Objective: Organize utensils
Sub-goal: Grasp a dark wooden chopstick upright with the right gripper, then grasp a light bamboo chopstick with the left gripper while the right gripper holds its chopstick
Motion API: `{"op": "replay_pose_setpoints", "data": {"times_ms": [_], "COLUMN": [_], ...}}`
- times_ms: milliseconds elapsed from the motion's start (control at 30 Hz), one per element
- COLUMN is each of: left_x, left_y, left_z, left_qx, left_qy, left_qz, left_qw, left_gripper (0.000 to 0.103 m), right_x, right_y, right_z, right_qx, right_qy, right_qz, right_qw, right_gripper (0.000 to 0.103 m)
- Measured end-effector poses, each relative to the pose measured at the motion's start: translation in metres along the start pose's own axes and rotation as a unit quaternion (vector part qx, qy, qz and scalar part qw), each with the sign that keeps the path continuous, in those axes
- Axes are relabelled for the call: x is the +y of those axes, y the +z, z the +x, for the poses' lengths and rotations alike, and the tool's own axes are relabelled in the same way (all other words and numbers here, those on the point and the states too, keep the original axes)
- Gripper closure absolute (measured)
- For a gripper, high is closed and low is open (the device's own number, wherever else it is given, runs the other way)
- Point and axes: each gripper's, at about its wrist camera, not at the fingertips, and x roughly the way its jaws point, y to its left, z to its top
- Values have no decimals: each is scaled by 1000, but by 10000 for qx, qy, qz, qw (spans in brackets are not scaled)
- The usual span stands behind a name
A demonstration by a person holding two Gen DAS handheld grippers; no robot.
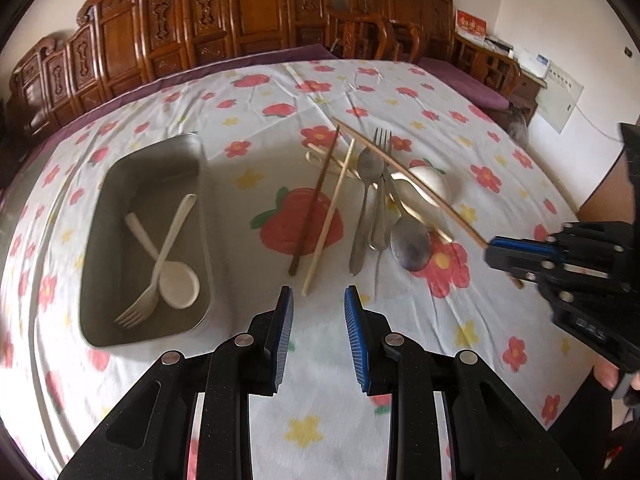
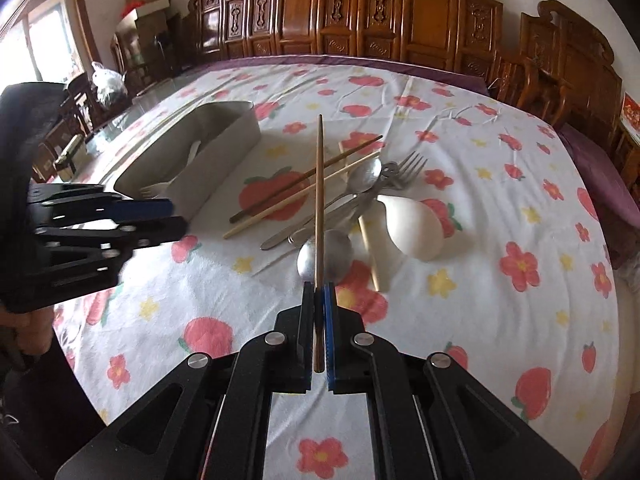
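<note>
My right gripper [image 2: 319, 290] is shut on a light wooden chopstick [image 2: 319, 200] and holds it above the utensil pile; it also shows in the left wrist view [image 1: 500, 256] with the chopstick [image 1: 408, 176] slanting over the pile. My left gripper [image 1: 318, 300] is open and empty, just in front of the pile and right of the metal tray [image 1: 100, 280]. The tray holds a cream plastic fork [image 1: 160, 264] and spoon [image 1: 176, 284]. On the cloth lie a dark chopstick [image 1: 316, 204], a pale chopstick [image 1: 330, 216], a metal fork [image 1: 382, 184], metal spoons [image 1: 410, 242] and a white ladle [image 1: 434, 184].
The table has a flowered white cloth [image 1: 460, 340] and carved wooden chairs [image 1: 240, 20] along its far side. In the right wrist view the tray [image 2: 224, 148] stands left of the pile and my left gripper [image 2: 168, 216] is at the left edge.
</note>
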Motion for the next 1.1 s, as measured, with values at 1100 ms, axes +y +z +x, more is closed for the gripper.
{"op": "replay_pose_setpoints", "data": {"times_ms": [1100], "left_x": [-18], "left_y": [38], "left_z": [81], "left_qx": [634], "left_qy": [430], "left_qz": [479], "left_qw": [9959], "left_gripper": [94], "right_x": [-28], "right_y": [-5], "right_z": [-6], "right_qx": [-92], "right_qy": [142], "right_qz": [242], "right_qw": [9996], "right_gripper": [97]}}
